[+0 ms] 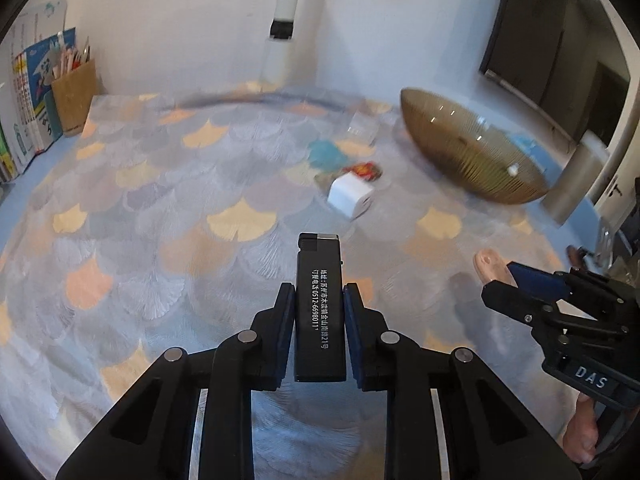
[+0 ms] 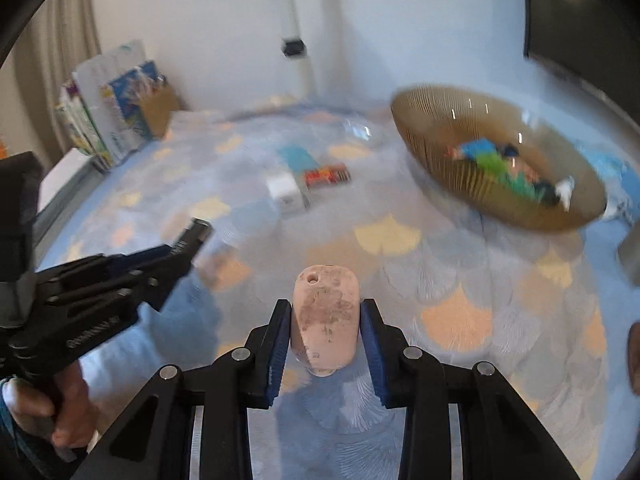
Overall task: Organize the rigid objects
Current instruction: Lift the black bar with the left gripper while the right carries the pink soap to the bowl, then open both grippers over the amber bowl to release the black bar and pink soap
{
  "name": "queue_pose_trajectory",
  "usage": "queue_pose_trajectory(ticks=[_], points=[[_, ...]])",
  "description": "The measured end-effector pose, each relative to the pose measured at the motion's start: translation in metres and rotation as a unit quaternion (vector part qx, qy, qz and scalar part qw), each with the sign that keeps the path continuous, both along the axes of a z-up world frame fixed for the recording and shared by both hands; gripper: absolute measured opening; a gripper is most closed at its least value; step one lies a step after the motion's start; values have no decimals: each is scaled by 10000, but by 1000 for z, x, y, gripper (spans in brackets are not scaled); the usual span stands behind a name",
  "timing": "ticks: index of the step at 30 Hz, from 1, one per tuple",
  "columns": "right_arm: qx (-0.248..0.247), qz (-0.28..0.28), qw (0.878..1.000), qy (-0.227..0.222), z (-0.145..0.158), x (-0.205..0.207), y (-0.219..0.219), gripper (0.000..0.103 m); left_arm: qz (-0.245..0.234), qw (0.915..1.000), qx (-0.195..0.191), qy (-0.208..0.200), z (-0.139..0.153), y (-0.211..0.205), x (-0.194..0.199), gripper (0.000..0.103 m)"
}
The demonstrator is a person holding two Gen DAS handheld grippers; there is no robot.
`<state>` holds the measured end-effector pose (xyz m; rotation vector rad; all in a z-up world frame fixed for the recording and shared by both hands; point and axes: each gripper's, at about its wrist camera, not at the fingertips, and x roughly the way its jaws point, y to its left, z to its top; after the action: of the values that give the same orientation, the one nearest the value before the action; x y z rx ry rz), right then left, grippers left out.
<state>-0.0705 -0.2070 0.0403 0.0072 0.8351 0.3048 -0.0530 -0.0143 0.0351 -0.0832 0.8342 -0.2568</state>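
Left wrist view: your left gripper (image 1: 318,300) is clamped on a black lighter (image 1: 319,312); white print runs along its body; its metal-capped end sticks out past the fingertips, above the tablecloth (image 1: 140,240).
Right wrist view: your right gripper (image 2: 326,320) grips a pale pink oblong piece (image 2: 325,320) between its blue pads (image 2: 280,344); the piece has a small hole near its far end and brownish smudges on its face; both pads press its sides.
Your other tool: the right gripper (image 1: 504,280) shows at the right edge of the left view, the pink piece (image 1: 490,266) poking out of its tip; the left gripper (image 2: 188,244) shows at the left of the right view, blurred.
Bowl: a ribbed brown glass bowl (image 2: 432,136) stands far right on the cloth; colourful small things lie inside, too blurred to name.
Loose things: a white charger cube (image 1: 352,196) lies mid-table; just beside it a small red packet (image 1: 366,170) and a teal thing (image 1: 324,154), both blurred.
Back left: books (image 1: 28,92) and a brown pen holder (image 1: 76,96) stand against the wall.
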Motion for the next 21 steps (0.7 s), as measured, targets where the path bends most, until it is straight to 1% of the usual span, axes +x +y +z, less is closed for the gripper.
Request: queue_pose_trajectory(ticks=[4, 7, 10, 12, 13, 14, 17, 19, 21], points=[[113, -11, 9993, -365, 29, -9, -7, 34, -78, 9995, -163, -243, 22, -4, -3, 21], [92, -198, 9979, -612, 49, -12, -21, 34, -153, 9987, -164, -460, 42, -13, 0, 21], [48, -514, 9945, -915, 76, -9, -47, 34, -321, 9968, -106, -720, 68, -28, 12, 21], [-93, -933, 9888, -1164, 100, 0, -75, 34, -442, 9945, -73, -943, 90, -42, 24, 21], [-101, -1076, 9866, -1219, 107, 2, -85, 34, -504, 9932, -87, -1046, 100, -49, 30, 21], [-61, -1352, 9824, -1287, 119, 9, -103, 34, -573, 9917, -116, -1143, 110, -57, 38, 21], [56, -1924, 9709, -1425, 143, 24, -142, 34, -721, 9875, -159, -1396, 137, -85, 60, 21], [48, -2119, 9665, -1446, 152, 36, -157, 34, -841, 9853, -222, -1474, 147, -102, 76, 21], [-2, -2271, 9645, -1347, 151, 53, -169, 34, -939, 9855, -302, -1383, 146, -120, 98, 21]])
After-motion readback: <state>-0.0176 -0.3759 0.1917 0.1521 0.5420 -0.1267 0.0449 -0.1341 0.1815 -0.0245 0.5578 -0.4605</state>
